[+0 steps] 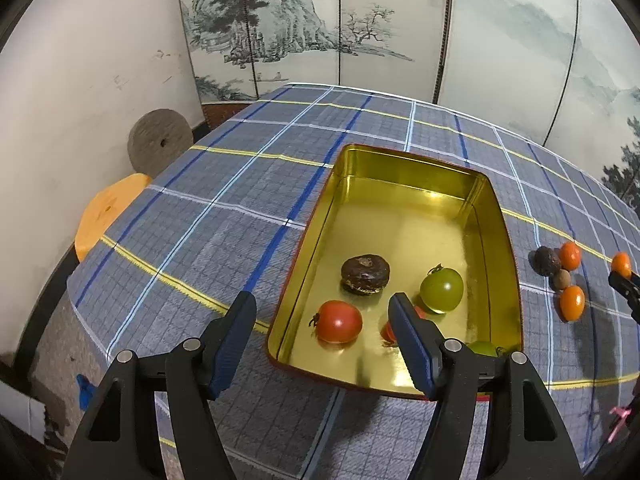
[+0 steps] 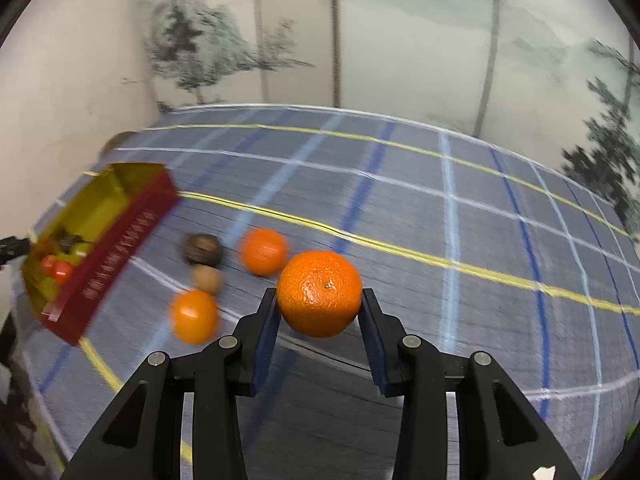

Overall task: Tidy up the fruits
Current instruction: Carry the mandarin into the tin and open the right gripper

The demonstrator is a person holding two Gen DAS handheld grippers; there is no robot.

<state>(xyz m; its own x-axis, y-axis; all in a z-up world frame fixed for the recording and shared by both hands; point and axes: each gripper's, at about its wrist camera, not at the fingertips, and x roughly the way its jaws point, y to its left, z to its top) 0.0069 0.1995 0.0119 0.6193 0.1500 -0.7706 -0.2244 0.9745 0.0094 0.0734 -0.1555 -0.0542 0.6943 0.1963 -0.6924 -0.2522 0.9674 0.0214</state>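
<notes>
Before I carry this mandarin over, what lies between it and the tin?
Right wrist view: the held mandarin, then two mandarins and two brown fruits, before the tin.

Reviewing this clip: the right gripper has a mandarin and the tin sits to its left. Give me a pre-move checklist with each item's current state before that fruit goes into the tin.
1. Grip on the held mandarin: the right gripper has both pads pressed on its sides. Ok.
2. Mandarin clear of the tablecloth: it looks lifted, its shadow lying below it. Ok.
3. Free floor in the gold tin: the far half is bare; the tomatoes and the dark fruit lie at the near end. Ok.
4. Left gripper out of the way: open and empty, but poised over the tin's near end. Not ok.
5. Loose fruit left on the cloth: two mandarins, a dark fruit and a small brown one. Not ok.
</notes>
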